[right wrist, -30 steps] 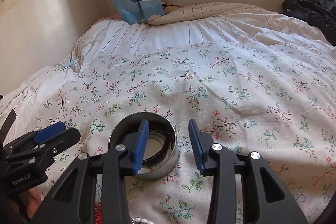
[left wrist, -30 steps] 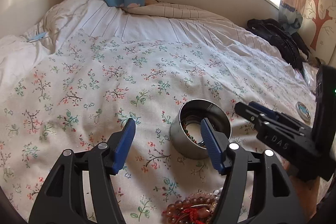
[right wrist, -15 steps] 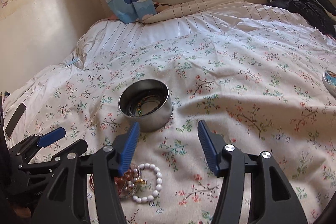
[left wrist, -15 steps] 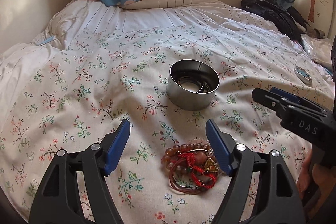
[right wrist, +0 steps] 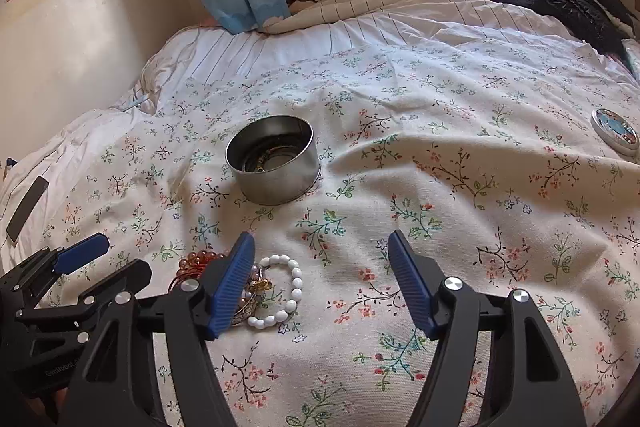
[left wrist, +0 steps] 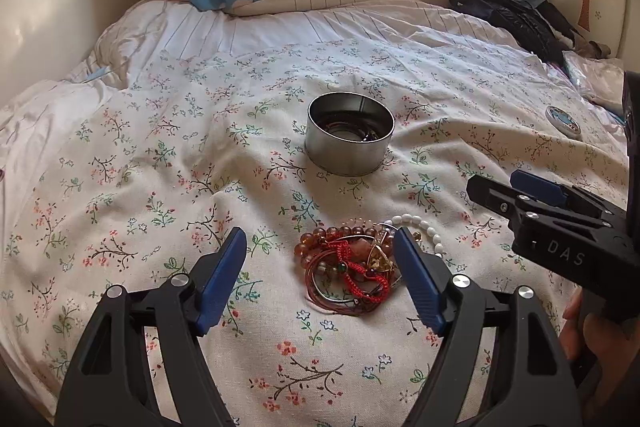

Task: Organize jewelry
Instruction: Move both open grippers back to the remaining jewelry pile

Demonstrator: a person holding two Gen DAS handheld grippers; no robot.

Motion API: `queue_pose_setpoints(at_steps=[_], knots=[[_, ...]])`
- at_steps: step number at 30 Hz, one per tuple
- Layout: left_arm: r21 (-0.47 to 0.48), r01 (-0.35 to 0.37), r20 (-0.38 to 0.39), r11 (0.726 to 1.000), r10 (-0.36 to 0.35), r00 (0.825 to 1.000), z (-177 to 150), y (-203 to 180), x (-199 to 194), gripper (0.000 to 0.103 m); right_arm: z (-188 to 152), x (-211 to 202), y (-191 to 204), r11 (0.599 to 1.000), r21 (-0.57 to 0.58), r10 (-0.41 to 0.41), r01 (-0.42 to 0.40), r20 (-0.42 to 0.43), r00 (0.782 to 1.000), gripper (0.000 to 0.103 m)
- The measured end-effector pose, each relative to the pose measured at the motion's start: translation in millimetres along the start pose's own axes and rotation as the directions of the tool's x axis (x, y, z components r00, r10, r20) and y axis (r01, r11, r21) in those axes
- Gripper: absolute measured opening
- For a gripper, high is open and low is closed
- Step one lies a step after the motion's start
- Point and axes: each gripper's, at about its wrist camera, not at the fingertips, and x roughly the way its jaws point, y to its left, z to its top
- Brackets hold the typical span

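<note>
Just ahead of the left tool [left wrist: 320,259], a tangled pile of jewelry [left wrist: 352,267] lay on the floral bed cover [left wrist: 160,155]: amber bead bracelets, red cord and thin wire bangles heaped together, with a white bead bracelet [right wrist: 280,291] looped flat at the pile's right edge. The heap stretched roughly side to side across the left wrist view and pointed no clear way. Beyond it, well apart, an open round metal tin [left wrist: 350,135] stood upright on the cover, its mouth facing up, with dark beaded bands coiled inside. The left tool's blue fingers [left wrist: 224,279] were spread wide, empty, the pile partly between their tips without contact. The right tool [right wrist: 320,267] hung just right of the pile, its jaws opening with only bedding between them; its left finger [right wrist: 234,279] hid part of the heap. A small round lid [right wrist: 616,131] lay far right on the cover. Black clothing [left wrist: 512,15] sat by the window wall.
</note>
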Motion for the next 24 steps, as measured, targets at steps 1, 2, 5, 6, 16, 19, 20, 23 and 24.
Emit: queue_pose_setpoints(at_steps=[1, 2, 5, 6, 16, 19, 20, 23, 24], knots=[[0.002, 0.000, -0.002, 1.000, 0.000, 1.000, -1.5, -0.8, -1.4, 0.072, -0.3, -1.1, 0.0, 1.000, 0.002, -0.001, 0.001, 0.002, 1.000, 0.068], [0.004, 0.000, -0.003, 1.000, 0.000, 1.000, -2.9, -1.3, -2.8, 0.072, 0.0, -1.8, -0.2, 1.000, 0.003, -0.002, 0.002, 0.004, 1.000, 0.068], [0.009, -0.002, -0.009, 1.000, 0.002, 1.000, -6.3, -3.2, -5.9, 0.073, -0.9, -4.8, -0.7, 1.000, 0.008, -0.005, 0.004, 0.012, 1.000, 0.068], [0.011, -0.003, -0.011, 1.000, 0.003, 1.000, -8.1, -3.8, -6.5, 0.073, -1.0, -5.9, -0.8, 1.000, 0.010, -0.005, 0.005, 0.016, 1.000, 0.068], [0.054, -0.009, -0.058, 0.999, 0.012, 0.998, -23.7, -14.7, -0.5, 0.073, -0.4, -8.6, -8.4, 0.999, 0.040, -0.003, 0.001, 0.030, 1.000, 0.071], [0.067, -0.008, -0.063, 0.998, 0.012, 0.998, -23.8, -18.2, 3.3, 0.073, -0.1, -7.4, -9.9, 0.999, 0.045, 0.003, -0.005, 0.025, 1.000, 0.071], [0.074, -0.009, -0.066, 0.997, 0.013, 0.998, -23.7, -19.8, 5.0, 0.073, -0.5, -7.0, -10.2, 0.999, 0.045, 0.006, -0.007, 0.023, 1.000, 0.071], [0.081, 0.005, -0.083, 0.997, 0.001, 0.997, -23.2, -23.6, 11.7, 0.073, -0.6, -6.0, -10.0, 0.999, 0.044, 0.011, -0.012, 0.020, 1.000, 0.071], [0.082, 0.014, -0.090, 0.997, -0.007, 0.996, -22.9, -24.3, 14.2, 0.073, -0.7, -5.9, -10.1, 0.999, 0.045, 0.012, -0.013, 0.019, 1.000, 0.071]])
